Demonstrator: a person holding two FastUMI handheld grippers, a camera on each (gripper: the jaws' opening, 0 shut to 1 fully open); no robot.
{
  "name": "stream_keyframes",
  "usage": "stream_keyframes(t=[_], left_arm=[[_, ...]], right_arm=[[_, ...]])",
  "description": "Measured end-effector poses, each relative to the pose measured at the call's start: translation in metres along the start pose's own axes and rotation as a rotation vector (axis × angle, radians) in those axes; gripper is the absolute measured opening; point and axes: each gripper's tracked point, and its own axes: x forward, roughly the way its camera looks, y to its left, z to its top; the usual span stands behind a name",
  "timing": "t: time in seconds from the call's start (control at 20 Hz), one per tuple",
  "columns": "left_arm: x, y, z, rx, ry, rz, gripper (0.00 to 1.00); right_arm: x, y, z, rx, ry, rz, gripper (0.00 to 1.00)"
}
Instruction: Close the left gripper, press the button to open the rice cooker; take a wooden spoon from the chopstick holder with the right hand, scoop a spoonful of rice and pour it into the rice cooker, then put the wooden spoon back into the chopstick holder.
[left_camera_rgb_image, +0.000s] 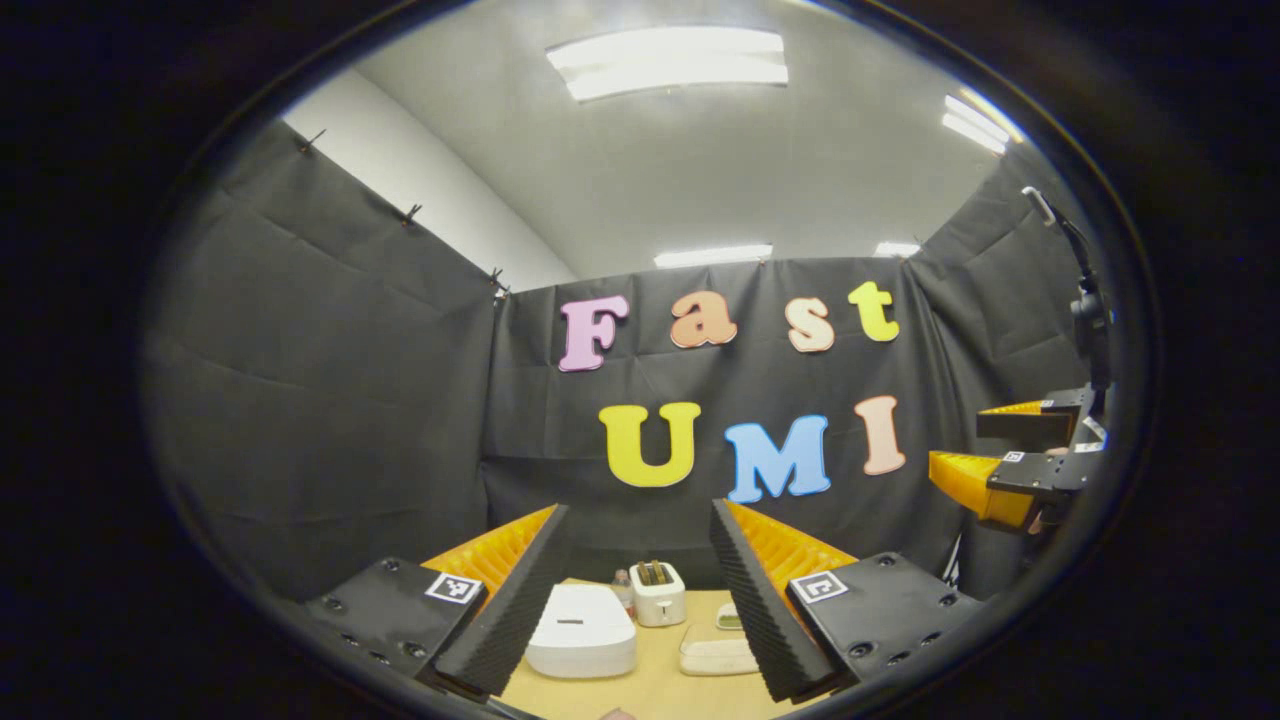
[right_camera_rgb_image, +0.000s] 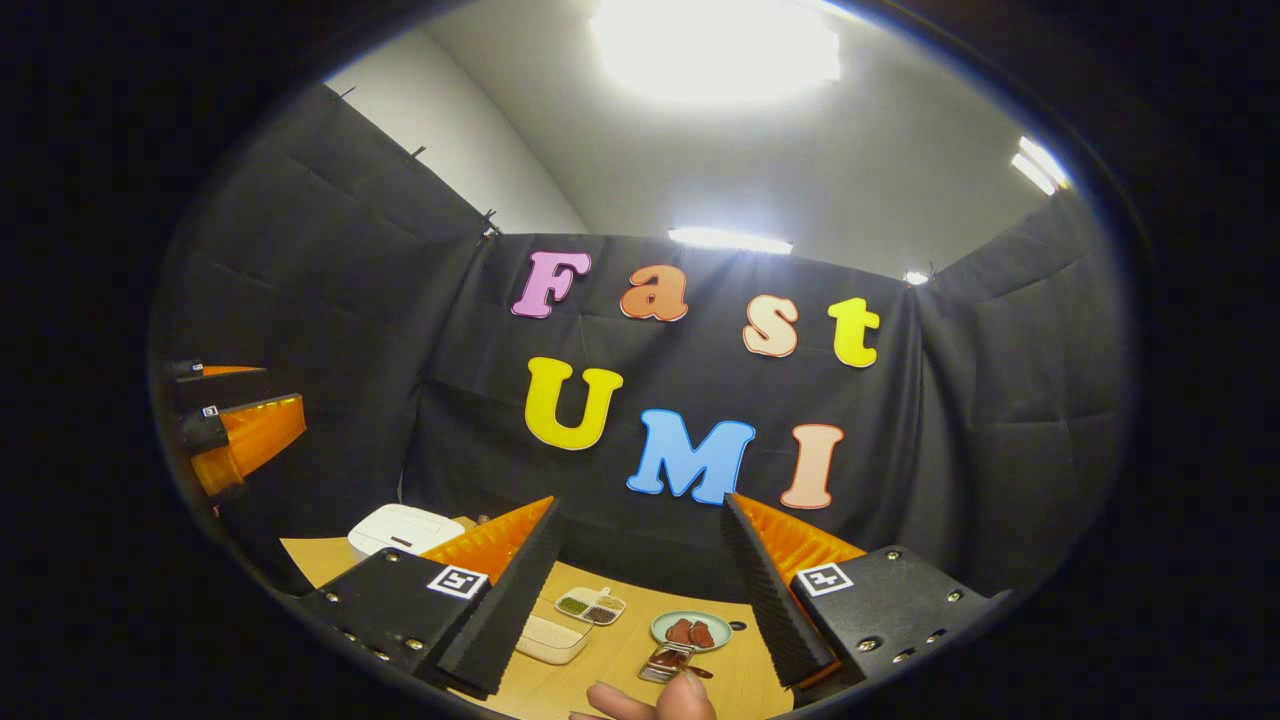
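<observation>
Step in hand, as a guess: squeeze the left gripper (left_camera_rgb_image: 640, 600) closed, then push the button on the rice cooker (left_camera_rgb_image: 581, 630). Nothing of the task looks done yet.

Left to right in the left gripper view: own fingers low in the frame, spread wide apart, holding nothing. Between them, bottom middle, the rice cooker on the tan worktop (left_camera_rgb_image: 655, 690). White, low and rounded, lid down, a small dark slot on top. Just behind it to the right, a white toaster (left_camera_rgb_image: 657, 592). Right of the cooker, a clear box (left_camera_rgb_image: 716, 655). At the far right edge, the right gripper (left_camera_rgb_image: 985, 455), also spread open.

To do it well: press the fingers fully together first, so one firm tip meets the button and not two loose ones. Come down slowly and straight. Button too small to make out from here, so look closer before pushing.

Left to right in the right gripper view: left gripper at the left edge, rice cooker (right_camera_rgb_image: 405, 530) at lower left, then own fingers of the right gripper (right_camera_rgb_image: 640, 600), spread wide and holding nothing. Between them, a split dish (right_camera_rgb_image: 591, 606) with small grains, a plate (right_camera_rgb_image: 690, 630) with something reddish, and fingers of a hand (right_camera_rgb_image: 650, 702) at the bottom edge.
</observation>
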Motion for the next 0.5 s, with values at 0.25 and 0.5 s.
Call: stream_keyframes(t=[0.25,0.5], left_arm=[[0.010,-0.003,-0.015,-0.042,0.049,0.032,0.87],[0.029,0.015,-0.019,-0.023,0.057,0.128,0.63]], right_arm=[[-0.002,-0.014,-0.010,0.003,0.005,0.004,0.96],[0.001,-0.020,-0.021,0.021,0.023,0.013,0.96]])
